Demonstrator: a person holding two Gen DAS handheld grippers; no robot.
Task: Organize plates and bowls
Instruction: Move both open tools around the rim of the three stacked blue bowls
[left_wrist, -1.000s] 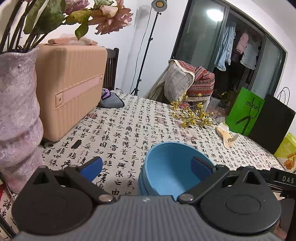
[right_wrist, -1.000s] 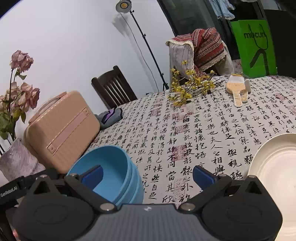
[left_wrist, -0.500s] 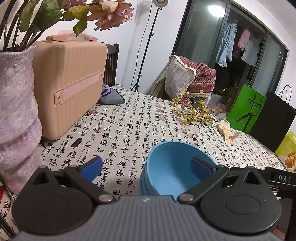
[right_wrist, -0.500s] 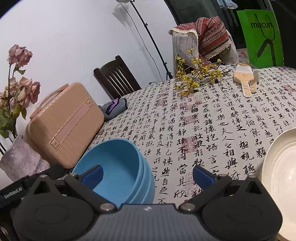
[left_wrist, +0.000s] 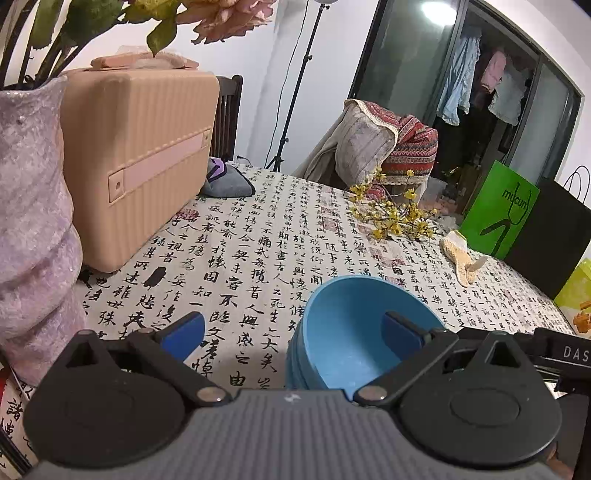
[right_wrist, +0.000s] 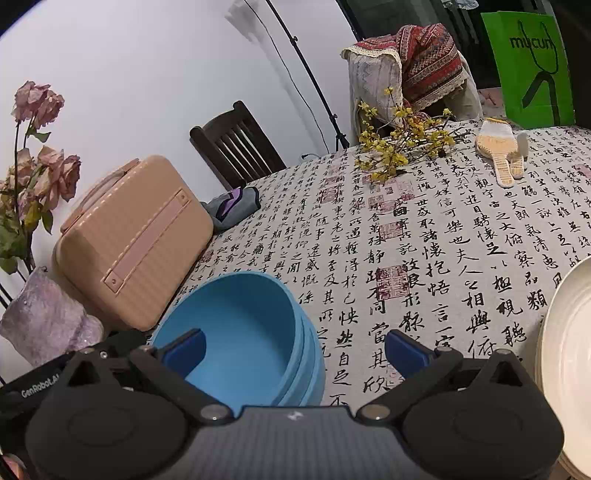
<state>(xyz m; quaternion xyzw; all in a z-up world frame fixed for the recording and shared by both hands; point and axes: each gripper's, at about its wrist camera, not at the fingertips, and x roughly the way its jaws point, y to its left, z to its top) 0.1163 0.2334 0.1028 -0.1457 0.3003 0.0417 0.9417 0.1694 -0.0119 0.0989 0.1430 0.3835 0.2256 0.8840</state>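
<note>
1. Two grippers are hovering low over the table covered in a white cloth printed with black calligraphy (left_wrist: 258, 236), both with their blue-padded fingers spread wide and gripping nothing.
2. Left of the stack of nested blue bowls (left_wrist: 347, 332), a mottled lilac ceramic vase (left_wrist: 33, 221) is standing beside a ribbed peach hard-shell case (left_wrist: 140, 158).
3. The left gripper (left_wrist: 291, 330) is straddling the stack's left rim: one pad is sitting over the cloth, the other inside the top bowl.
4. The right gripper (right_wrist: 295, 349) is straddling the stack's right rim, its left pad inside the bowl.
5. Right of the stack, a stack of cream round plates (right_wrist: 569, 354) is sitting well apart at the frame edge.
</note>
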